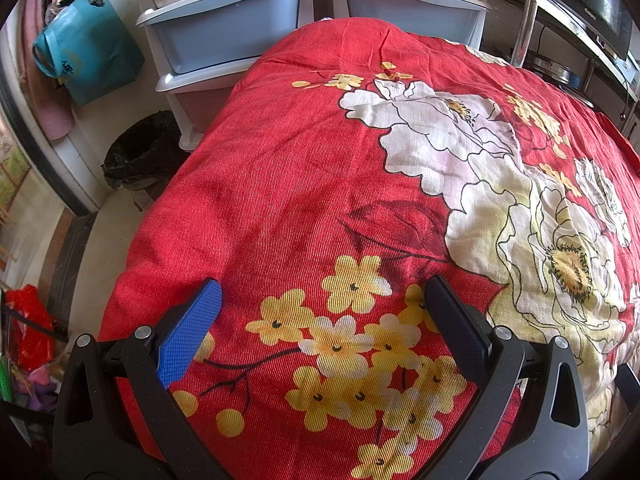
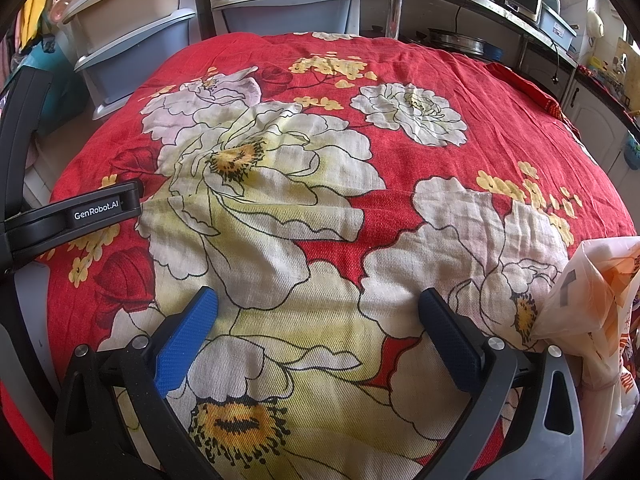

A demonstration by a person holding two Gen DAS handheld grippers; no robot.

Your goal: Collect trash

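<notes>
- Left gripper (image 1: 320,312): jaws spread wide, nothing between them; poised over the red floral cloth (image 1: 304,168) covering the table.
- Right gripper (image 2: 318,308): jaws likewise spread wide and empty, above the large cream flower of the same cloth.
- Plastic bag (image 2: 600,304): thin, translucent white with orange print, crumpled at the cloth's right edge, just beside the right gripper's outer finger; the only loose trash visible. Contents hidden.
- Bin lined with a black bag (image 1: 140,152): on the floor beyond the table's left edge, near the stacked plastic drawers (image 1: 224,28); probable destination.
- Cloth surface elsewhere: bare of litter in both views.
- Handling, judged: bag film light, soft and limp; likely to collapse under the pads rather than resist; smooth, so prone to slipping from a shallow pinch; not fragile unless something inside is.
- Suggested hold, judged: a bunched fold or the twisted upper part nearest the right gripper, several layers gathered between the textured pads (image 2: 188,340), rather than a single flat sheet.
- Risk, judged: pinching the tablecloth together with the film, dragging the cloth.
</notes>
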